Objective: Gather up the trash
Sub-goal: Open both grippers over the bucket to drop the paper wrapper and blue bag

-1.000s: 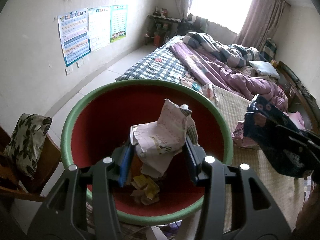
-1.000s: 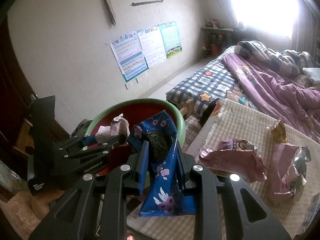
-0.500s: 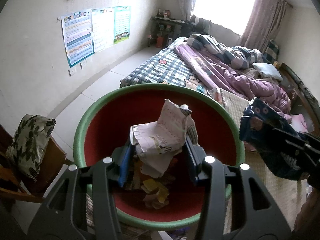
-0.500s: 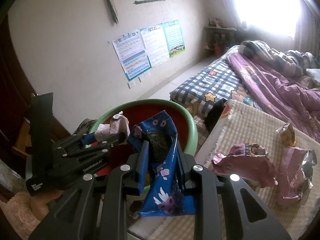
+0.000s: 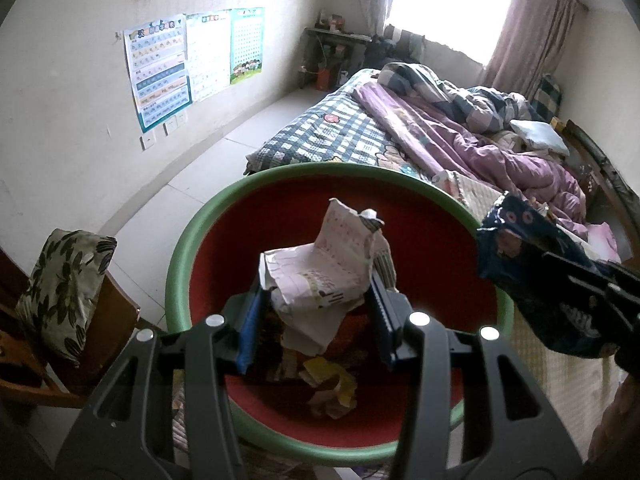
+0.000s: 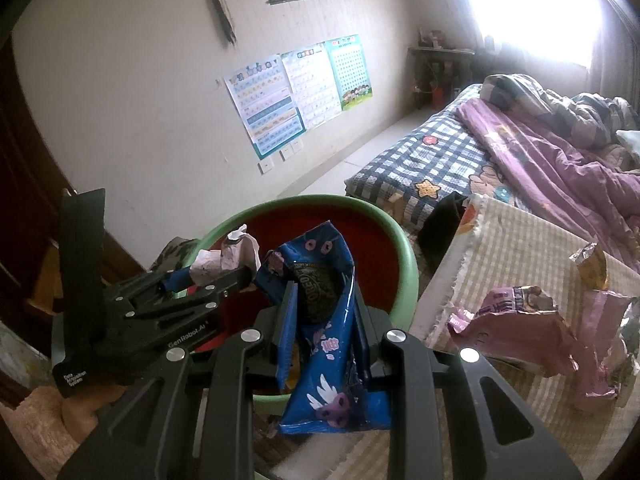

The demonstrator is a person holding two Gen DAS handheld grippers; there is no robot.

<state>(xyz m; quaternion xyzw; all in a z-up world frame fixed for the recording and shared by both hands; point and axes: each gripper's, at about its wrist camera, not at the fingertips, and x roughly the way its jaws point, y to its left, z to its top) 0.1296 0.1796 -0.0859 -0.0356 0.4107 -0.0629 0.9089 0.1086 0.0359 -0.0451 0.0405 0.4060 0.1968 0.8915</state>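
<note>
My left gripper is shut on a crumpled pale paper wrapper and holds it over a round basin with a green rim and red inside. Several scraps of trash lie on the basin's bottom. My right gripper is shut on a blue Oreo cookie bag just at the basin's near rim. The blue bag also shows at the right of the left wrist view. The left gripper shows in the right wrist view, to the left, holding its wrapper.
A pink torn snack bag, another pink wrapper and a small gold wrapper lie on a beige woven mat to the right. A bed with checked and purple bedding lies beyond. A wooden chair with a leafy cushion stands left.
Both grippers have shifted a little so the basin sits more to the right and centre in the left wrist view. Both still hold their wrappers over or at the basin.
</note>
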